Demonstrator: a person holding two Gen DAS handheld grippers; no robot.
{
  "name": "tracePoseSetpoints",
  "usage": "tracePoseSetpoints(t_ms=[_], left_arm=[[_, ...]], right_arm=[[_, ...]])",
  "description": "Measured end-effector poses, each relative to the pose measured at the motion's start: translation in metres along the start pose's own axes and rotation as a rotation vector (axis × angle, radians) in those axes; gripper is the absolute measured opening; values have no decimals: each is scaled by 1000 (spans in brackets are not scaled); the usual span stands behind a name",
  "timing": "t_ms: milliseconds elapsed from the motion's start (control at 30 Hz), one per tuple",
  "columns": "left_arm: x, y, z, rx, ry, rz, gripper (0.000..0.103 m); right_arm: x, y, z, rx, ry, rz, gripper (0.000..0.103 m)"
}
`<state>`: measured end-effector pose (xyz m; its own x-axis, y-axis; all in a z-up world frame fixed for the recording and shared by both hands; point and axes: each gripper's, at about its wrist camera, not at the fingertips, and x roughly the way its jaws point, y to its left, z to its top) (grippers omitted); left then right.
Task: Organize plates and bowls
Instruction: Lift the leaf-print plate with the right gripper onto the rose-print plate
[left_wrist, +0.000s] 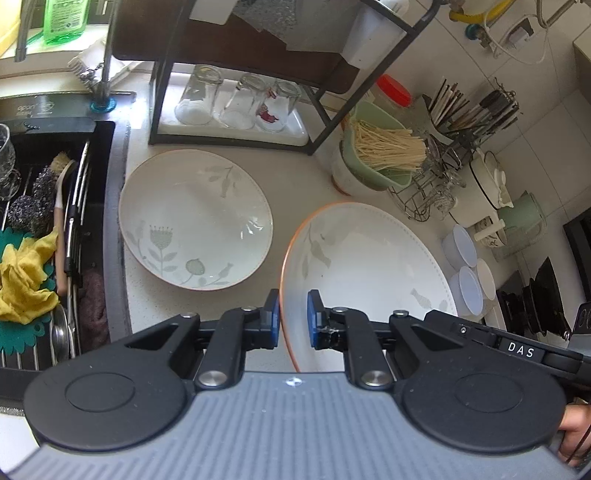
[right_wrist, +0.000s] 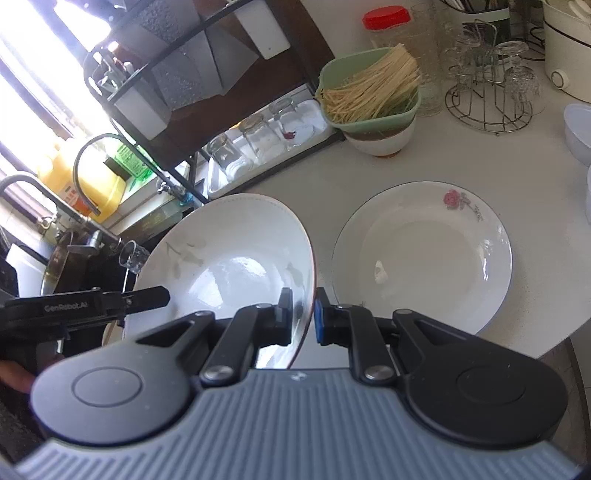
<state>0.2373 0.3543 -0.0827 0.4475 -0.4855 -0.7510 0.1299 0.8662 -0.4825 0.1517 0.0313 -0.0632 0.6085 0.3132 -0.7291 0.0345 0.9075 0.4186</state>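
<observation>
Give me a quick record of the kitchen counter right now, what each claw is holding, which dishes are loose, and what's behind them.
left claw: closed on the rim of the held plate
right claw: closed on the same plate's opposite rim
held plate: white, orange edge, tilted, lifted
leaf plate: flat on counter, by the sink
rose plate: flat on counter, free
behind: green basket of noodles, upturned glasses in rack
</observation>
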Motion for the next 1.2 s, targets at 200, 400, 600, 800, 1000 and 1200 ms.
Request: tracePoseSetpoints(t_ms=[200, 400, 600, 800, 1000, 1200], left_arm=[[23, -21, 10, 18, 39, -13, 17], [67, -35, 12, -12, 90, 6, 17], [106, -49, 16, -21, 137, 15, 17], [136, -66, 22, -7, 165, 46, 17], [162, -80, 28, -5, 189, 75, 17], [182, -94, 33, 64, 214, 122, 17]], right_arm=[[-3, -26, 6, 64, -14, -6, 15], [4, -57, 17, 64, 22, -7, 15], [20, -89, 27, 61, 71, -35, 15], [35, -119, 37, 68, 98, -42, 15], [49, -141, 45, 62, 138, -47, 15], [62, -153, 52, 55, 158, -60, 16]])
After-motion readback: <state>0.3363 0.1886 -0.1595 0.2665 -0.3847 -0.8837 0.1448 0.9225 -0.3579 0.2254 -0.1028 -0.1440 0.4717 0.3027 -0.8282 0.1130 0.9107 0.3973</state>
